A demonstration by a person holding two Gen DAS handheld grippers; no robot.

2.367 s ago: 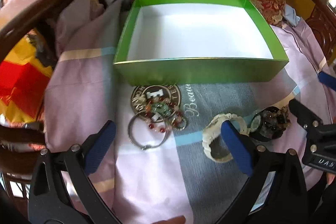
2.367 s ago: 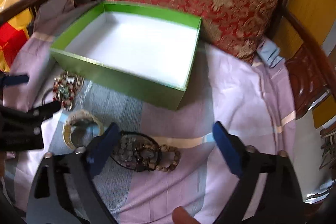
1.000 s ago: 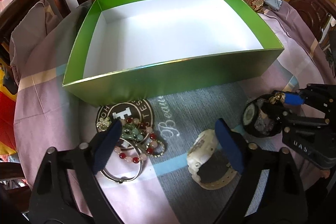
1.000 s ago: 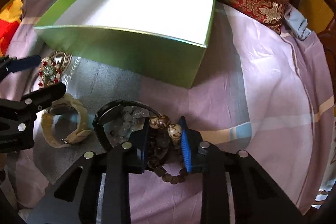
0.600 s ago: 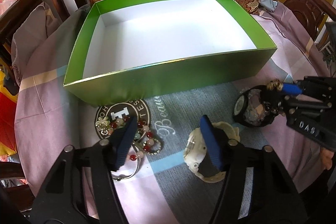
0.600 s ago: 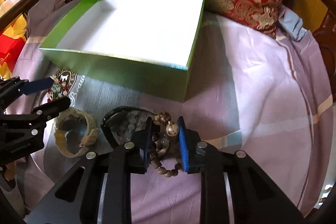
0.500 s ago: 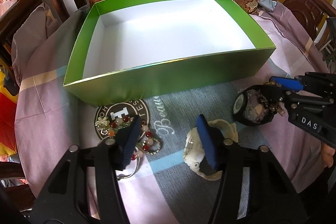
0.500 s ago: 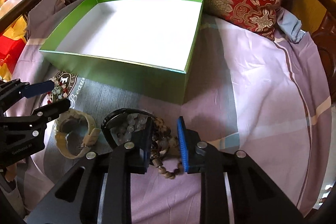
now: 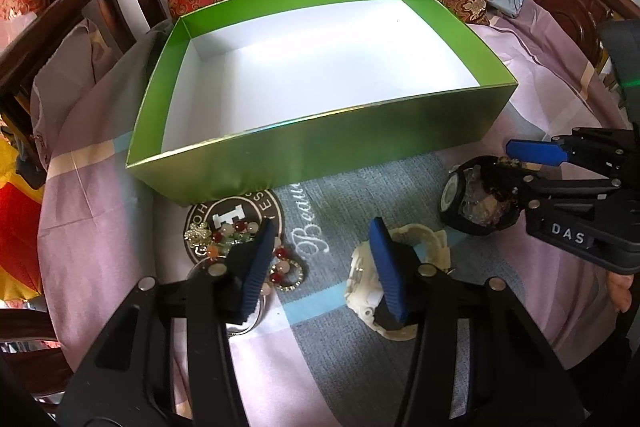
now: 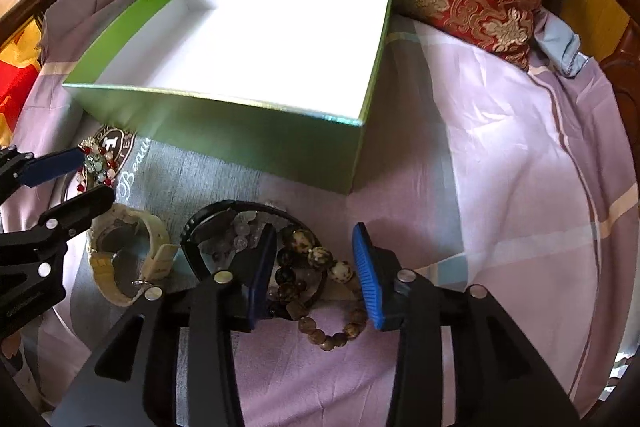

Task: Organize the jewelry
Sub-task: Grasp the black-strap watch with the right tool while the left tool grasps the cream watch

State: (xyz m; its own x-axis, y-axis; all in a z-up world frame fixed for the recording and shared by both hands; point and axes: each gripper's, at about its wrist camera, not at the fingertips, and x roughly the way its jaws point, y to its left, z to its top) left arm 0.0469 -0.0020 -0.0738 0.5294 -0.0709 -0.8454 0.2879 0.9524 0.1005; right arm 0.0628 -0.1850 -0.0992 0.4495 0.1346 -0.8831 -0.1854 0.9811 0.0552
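Four pieces of jewelry lie on the lilac patterned cloth point(image 10: 500, 147) in front of the green box point(image 9: 320, 151), whose white floor holds nothing yet. From left to right they are a tangle of red and green beads with metal rings point(image 9: 240, 239), a cream watch point(image 10: 128, 259), a black watch point(image 10: 224, 223) with pale crystal beads resting across it, and a brown bead bracelet point(image 10: 320, 267) draped partly over the black strap. The right gripper point(image 10: 314, 267) hangs low over the brown bracelet with its jaws parted, the blue pads on either side of the upper beads and pinching nothing. The left gripper point(image 9: 324, 263) is likewise parted and empty, one pad over the bead tangle and the other over the cream watch. The bracelet is probably light and limp: strung beads will sag and swing once lifted, and round, glossy beads may roll out of a shallow pinch. Closing across two or three neighbouring beads, with the cord running between the pads, looks safest, on the stretch lying clear of the black strap so the watch is not dragged along. The watches seem stiffer and heavier, best taken across the strap.
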